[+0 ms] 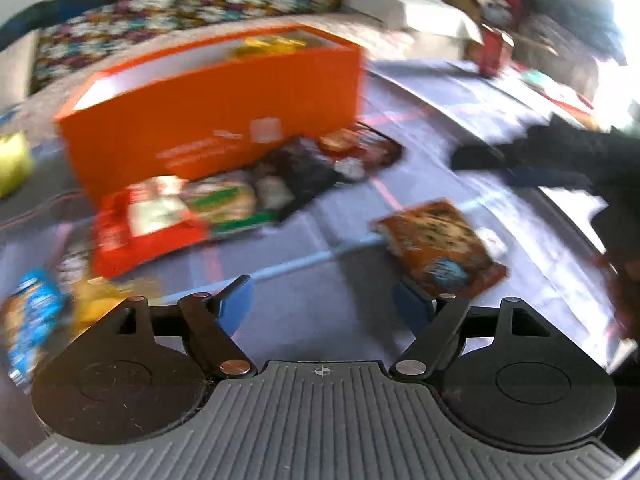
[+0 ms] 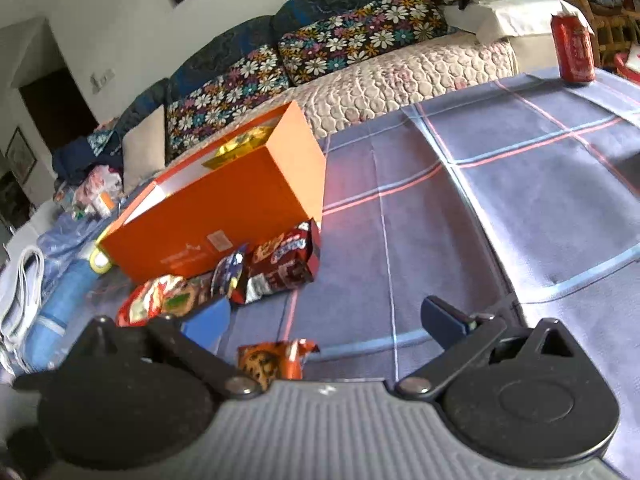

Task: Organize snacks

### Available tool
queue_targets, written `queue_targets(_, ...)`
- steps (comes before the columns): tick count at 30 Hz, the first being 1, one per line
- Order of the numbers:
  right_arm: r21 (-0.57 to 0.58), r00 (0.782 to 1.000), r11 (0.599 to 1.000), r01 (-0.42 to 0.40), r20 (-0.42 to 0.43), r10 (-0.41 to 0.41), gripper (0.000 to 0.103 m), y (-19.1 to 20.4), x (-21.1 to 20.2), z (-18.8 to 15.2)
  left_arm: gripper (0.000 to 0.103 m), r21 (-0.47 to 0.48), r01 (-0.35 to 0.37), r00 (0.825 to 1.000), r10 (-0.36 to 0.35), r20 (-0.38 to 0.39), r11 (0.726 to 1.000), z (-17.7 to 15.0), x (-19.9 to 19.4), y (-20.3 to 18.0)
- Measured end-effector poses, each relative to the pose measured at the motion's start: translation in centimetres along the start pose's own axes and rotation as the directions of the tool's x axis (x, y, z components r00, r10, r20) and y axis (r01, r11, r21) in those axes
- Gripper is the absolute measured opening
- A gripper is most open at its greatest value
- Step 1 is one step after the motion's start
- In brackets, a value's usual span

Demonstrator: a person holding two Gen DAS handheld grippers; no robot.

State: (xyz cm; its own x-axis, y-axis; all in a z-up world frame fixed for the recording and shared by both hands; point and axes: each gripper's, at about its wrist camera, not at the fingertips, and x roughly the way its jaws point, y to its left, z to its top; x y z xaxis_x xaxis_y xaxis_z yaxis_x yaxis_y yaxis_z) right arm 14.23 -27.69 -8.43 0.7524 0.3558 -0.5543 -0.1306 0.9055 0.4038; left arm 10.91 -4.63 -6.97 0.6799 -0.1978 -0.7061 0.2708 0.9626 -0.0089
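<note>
An open orange box [image 1: 216, 108] stands on the blue checked cloth and holds a yellow packet [image 2: 244, 144]. A row of snack packets lies against its front: a red one [image 1: 148, 224], a green one [image 1: 228, 204] and a dark one [image 1: 296, 176]. An orange-brown cookie packet [image 1: 440, 248] lies apart, just beyond the right fingertip of my left gripper [image 1: 324, 304], which is open and empty. My right gripper [image 2: 326, 318] is open too. A cookie packet [image 2: 276, 360] lies on the cloth under it, close to its base and untouched.
A red can [image 2: 572, 52] stands at the far right of the table. A blue and yellow packet [image 1: 32, 320] lies at the left. A sofa with flowered cushions [image 2: 352, 44] runs behind the table. A dark blurred shape [image 1: 560, 152] reaches in from the right.
</note>
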Motion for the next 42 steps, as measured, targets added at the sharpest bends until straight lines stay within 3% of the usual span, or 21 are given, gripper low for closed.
queue_targets(2,-0.064,1.000,0.998,-0.026,-0.001,0.026,0.100,1.2,-0.8,-0.8,0.065,-0.075,-0.042,0.998,0.046,0.045,0.996,-0.6,-2.2,2.2)
queue_targets(4,-0.141,0.999,0.989,-0.042,-0.018,0.040,0.100,2.8,-0.9,-1.9,0.073,-0.139,-0.102,0.990,0.114,0.081,0.985,-1.3,-4.2,4.2)
queue_targets(6,-0.207,0.997,0.977,-0.051,-0.060,0.039,0.100,4.1,-0.2,-2.9,0.077,-0.192,-0.180,0.976,0.200,0.089,0.965,-2.1,-5.3,6.3)
queue_targets(8,-0.270,0.994,0.961,-0.053,-0.106,0.025,0.100,5.3,0.9,-3.7,0.077,-0.225,-0.222,0.969,0.240,0.055,0.949,-2.7,-5.2,7.9)
queue_targets(10,-0.310,0.992,0.950,-0.030,-0.127,-0.010,0.101,5.9,1.7,-4.3,0.076,-0.277,-0.237,0.970,0.243,-0.012,0.931,-3.4,-4.2,9.3)
queue_targets(13,-0.374,0.992,0.927,0.002,-0.116,-0.048,0.101,6.7,2.1,-4.8,0.074,-0.359,-0.166,0.986,0.162,-0.043,0.918,-3.9,-2.8,10.4)
queue_targets(16,-0.473,0.993,0.880,0.040,-0.076,-0.086,0.101,7.6,2.3,-6.1,0.072,-0.313,-0.214,0.977,0.203,-0.067,0.925,-3.8,-1.3,9.9)
queue_targets(19,-0.458,0.994,0.889,0.027,-0.083,-0.073,0.101,7.3,2.3,-5.8,0.069,-0.255,-0.272,0.962,0.260,-0.078,0.928,-4.2,-0.8,9.4)
queue_targets(32,-0.471,0.990,0.882,0.025,-0.109,-0.086,0.101,7.5,2.6,-5.3,0.074,-0.262,-0.264,0.964,0.251,-0.084,0.928,-4.5,-0.8,9.5)
queue_targets(37,-0.410,0.995,0.912,-0.013,-0.097,-0.030,0.101,6.8,1.7,-4.8,0.075,-0.261,-0.264,0.964,0.251,-0.084,0.929,-4.5,-0.8,9.5)
queue_targets(42,-0.452,0.992,0.892,0.012,-0.105,-0.066,0.101,7.0,2.3,-5.3,0.075,-0.257,-0.260,0.966,0.248,-0.079,0.931,-4.6,-0.8,9.3)
